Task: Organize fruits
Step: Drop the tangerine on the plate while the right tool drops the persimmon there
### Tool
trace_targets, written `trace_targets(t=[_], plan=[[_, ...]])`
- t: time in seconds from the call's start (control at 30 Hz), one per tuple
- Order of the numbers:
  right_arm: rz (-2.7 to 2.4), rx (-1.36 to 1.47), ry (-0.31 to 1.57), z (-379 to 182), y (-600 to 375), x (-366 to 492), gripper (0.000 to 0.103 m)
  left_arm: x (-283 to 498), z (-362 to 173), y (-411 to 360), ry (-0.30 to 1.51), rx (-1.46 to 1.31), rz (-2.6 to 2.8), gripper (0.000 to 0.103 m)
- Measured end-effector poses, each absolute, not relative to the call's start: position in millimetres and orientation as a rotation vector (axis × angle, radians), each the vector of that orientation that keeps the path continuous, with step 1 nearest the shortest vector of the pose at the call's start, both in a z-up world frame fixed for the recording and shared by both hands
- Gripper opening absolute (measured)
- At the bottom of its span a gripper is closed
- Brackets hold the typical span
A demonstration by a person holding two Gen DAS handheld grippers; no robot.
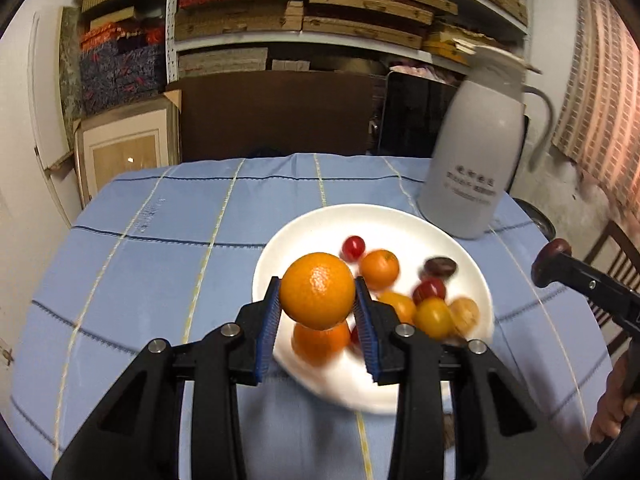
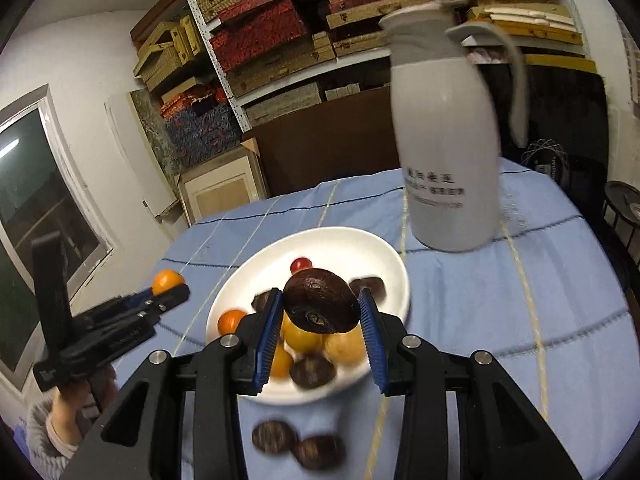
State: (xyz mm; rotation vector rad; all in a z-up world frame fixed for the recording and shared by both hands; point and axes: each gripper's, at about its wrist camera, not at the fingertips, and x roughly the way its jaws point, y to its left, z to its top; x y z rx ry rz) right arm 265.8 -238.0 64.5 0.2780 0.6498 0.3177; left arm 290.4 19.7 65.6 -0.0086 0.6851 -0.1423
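Note:
My left gripper (image 1: 316, 312) is shut on an orange (image 1: 317, 290) and holds it above the near left part of a white plate (image 1: 304, 232). The plate holds more oranges (image 1: 379, 269), red cherry tomatoes (image 1: 353, 247), yellow fruits (image 1: 433, 317) and a dark brown fruit (image 1: 440, 267). My right gripper (image 2: 320, 312) is shut on a dark brown fruit (image 2: 320, 301) above the same plate (image 2: 360, 248). Two dark brown fruits (image 2: 274, 437) lie on the cloth in front of the plate. The left gripper with its orange (image 2: 167, 281) shows at the left.
A tall white thermos jug (image 1: 476, 148) stands behind the plate at the right, also in the right wrist view (image 2: 446, 140). The round table has a blue checked cloth (image 1: 160, 240). Shelves of boxes (image 1: 320, 8) stand behind. A chair (image 1: 612, 256) is at the right.

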Motion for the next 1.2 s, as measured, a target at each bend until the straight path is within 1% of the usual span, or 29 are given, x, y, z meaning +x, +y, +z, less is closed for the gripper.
trace_targets(t=[0.17,0.4,0.43,0.47,0.53,0.6,0.7,0.8,0.87,1.1,1.2], plan=[[0.317,0.278,0.708,40.1,-219.2,325.8,0.039,343.1,37.3,16.4,0.733,-0.015,-0.137,0.035],[0.315,0.283,0.759,14.0,-211.3,361.5,0.041,372.2,7.2,15.2,0.773,-0.017,-0.152,0.036],[0.32,0.286,0.766,11.4,-212.2,363.1,0.042,373.1,5.2,14.6,0.771,-0.002,-0.147,0.041],[0.322,0.294,0.768,11.0,-213.2,362.9,0.043,372.7,5.6,14.6,0.766,0.004,-0.139,0.05],[0.321,0.32,0.769,10.6,-217.5,361.5,0.044,368.9,9.0,16.3,0.749,-0.005,-0.132,0.059],[0.324,0.323,0.755,14.2,-219.2,358.0,0.044,365.0,12.5,17.4,0.736,-0.011,-0.134,0.06],[0.327,0.308,0.73,22.3,-217.7,350.8,0.048,359.5,15.4,16.6,0.725,-0.003,-0.135,0.061],[0.338,0.298,0.713,29.1,-215.2,345.1,0.048,357.0,15.2,16.5,0.728,0.0,-0.136,0.061],[0.345,0.285,0.702,32.9,-213.2,341.5,0.049,354.4,14.7,17.1,0.729,0.002,-0.133,0.067],[0.364,0.277,0.658,50.9,-209.3,318.6,0.056,329.7,23.1,17.0,0.703,0.02,-0.13,0.069],[0.358,0.272,0.643,58.4,-210.2,304.8,0.059,311.4,28.7,17.7,0.694,0.019,-0.122,0.076]])
